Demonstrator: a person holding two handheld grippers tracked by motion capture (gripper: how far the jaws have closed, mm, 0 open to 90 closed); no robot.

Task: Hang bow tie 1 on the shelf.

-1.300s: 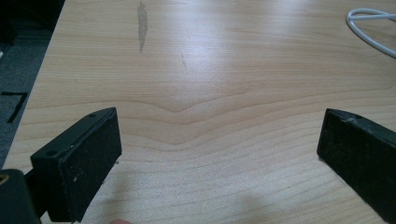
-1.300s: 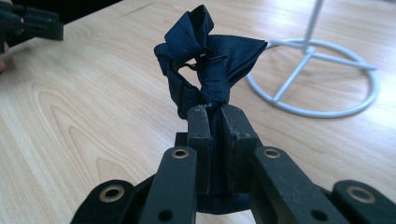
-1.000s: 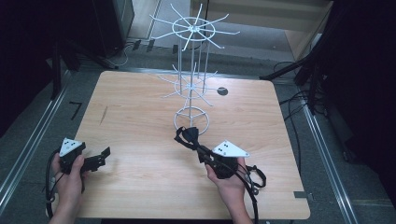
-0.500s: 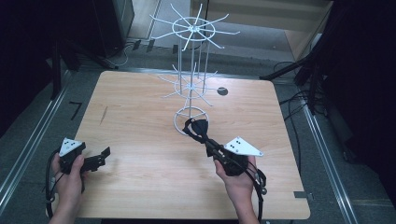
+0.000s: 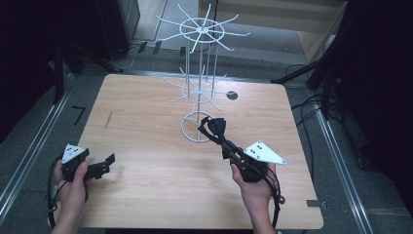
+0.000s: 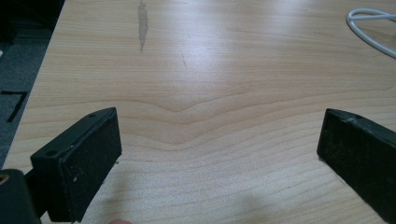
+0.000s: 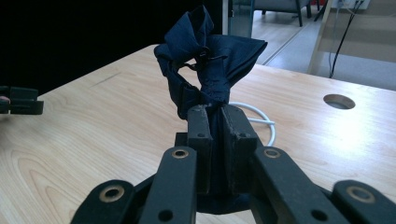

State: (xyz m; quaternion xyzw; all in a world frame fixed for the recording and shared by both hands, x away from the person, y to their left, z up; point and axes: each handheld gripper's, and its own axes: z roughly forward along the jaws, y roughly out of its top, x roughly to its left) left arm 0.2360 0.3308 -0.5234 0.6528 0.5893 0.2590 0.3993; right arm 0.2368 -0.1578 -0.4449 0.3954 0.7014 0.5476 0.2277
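Jaws of the right gripper (image 7: 212, 116) are pressed together on a bunched piece of dark blue cloth (image 7: 210, 60), pinching it low down so that the knotted, puffed upper part stands up just above the jaw tips. In the right gripper view a fold of the same cloth also shows below the jaws, between the black linkage arms. Seen from the high view, the right gripper (image 5: 221, 139) is held in the person's right hand (image 5: 253, 187) and points away from the person, with the cloth (image 5: 214, 127) at its far end, raised off the tabletop (image 5: 146, 195).

Just past the cloth lies the round white wire base of a rack (image 5: 195, 129); the cloth hangs over the near right part of that ring, and whether it touches the wire cannot be told. A curve of the same white ring shows just behind the jaws in the right gripper view. The rack's thin post rises from the base, with one ring of spokes partway up and a wider ring at the top. Farther off to the right of the jaws is a round hole (image 7: 339, 101) in the tabletop.

Well apart, the left gripper (image 5: 100, 168) sits low in the left hand (image 5: 73, 187), its jaws spread wide with bare wood between them.
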